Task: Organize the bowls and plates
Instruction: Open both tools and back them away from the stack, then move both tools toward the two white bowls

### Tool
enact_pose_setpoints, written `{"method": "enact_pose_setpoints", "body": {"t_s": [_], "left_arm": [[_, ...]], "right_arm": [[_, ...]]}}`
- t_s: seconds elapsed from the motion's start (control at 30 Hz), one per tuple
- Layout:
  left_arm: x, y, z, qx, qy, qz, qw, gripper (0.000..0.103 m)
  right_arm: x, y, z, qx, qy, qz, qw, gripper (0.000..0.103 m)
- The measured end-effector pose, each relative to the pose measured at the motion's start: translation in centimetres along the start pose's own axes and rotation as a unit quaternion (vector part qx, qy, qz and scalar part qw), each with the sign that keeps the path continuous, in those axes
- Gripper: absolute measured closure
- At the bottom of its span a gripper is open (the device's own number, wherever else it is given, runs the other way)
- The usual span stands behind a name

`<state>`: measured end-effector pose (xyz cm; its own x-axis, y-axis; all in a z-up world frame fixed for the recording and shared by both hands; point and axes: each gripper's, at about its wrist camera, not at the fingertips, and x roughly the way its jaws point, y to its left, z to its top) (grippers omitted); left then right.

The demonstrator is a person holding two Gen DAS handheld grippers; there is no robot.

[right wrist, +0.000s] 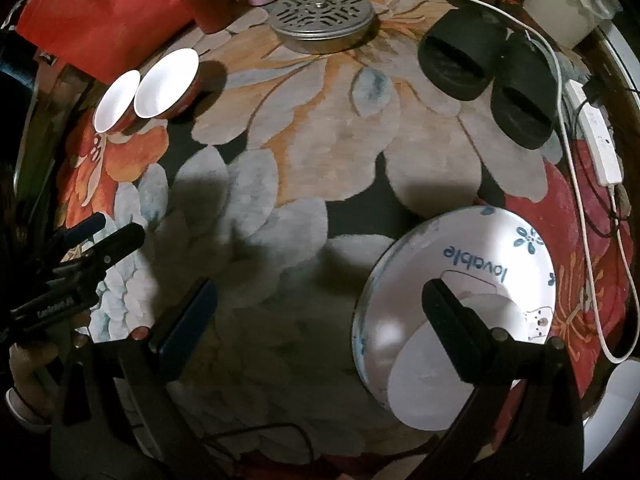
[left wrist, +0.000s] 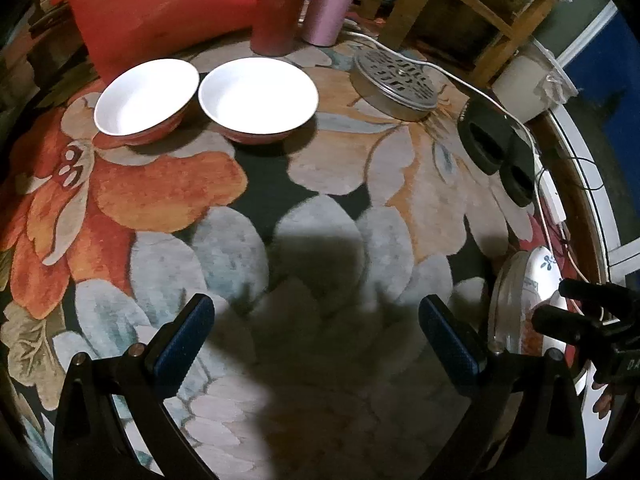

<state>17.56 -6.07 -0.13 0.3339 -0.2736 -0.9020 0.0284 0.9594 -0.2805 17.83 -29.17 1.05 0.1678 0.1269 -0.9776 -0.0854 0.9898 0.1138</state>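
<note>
While the right gripper (right wrist: 320, 304) is hovering released beside the plate (right wrist: 460, 320) at the rug's (right wrist: 312, 152) right edge (nearer arm), the left gripper (left wrist: 316, 332) is idling unclenched, bowls (left wrist: 258, 98) sitting well apart at the far-left edge.

Setting: home interior, living area at floor level, dim light.
Floor: floral carpet (left wrist: 168, 184) in orange, grey and black, spread under and ahead of the fingers.
Footwear: pair of black slippers (right wrist: 460, 60) on the carpet, ahead and to the right of the fingers.
Furniture: wooden chair or stool frame (left wrist: 460, 8) beyond the carpet, far ahead right.
Wiring: white power strip (right wrist: 600, 140) and white cable (right wrist: 576, 184) along the carpet's right edge.
Household items: round perforated metal tin (right wrist: 320, 24); pink tumbler (left wrist: 332, 0); two white-lined bowls (left wrist: 256, 100) ahead left.
</note>
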Motion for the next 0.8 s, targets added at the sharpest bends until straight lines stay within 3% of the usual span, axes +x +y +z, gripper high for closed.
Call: {"method": "enact_pose_setpoints", "body": {"t_s": [0.8], "left_arm": [[0.3, 4.1, 0.5, -0.043, 0.002, 0.023, 0.9988, 0.001]], "right_arm": [[1.8, 2.3, 0.7, -0.02, 0.015, 0.016, 1.0, 0.0]]}}
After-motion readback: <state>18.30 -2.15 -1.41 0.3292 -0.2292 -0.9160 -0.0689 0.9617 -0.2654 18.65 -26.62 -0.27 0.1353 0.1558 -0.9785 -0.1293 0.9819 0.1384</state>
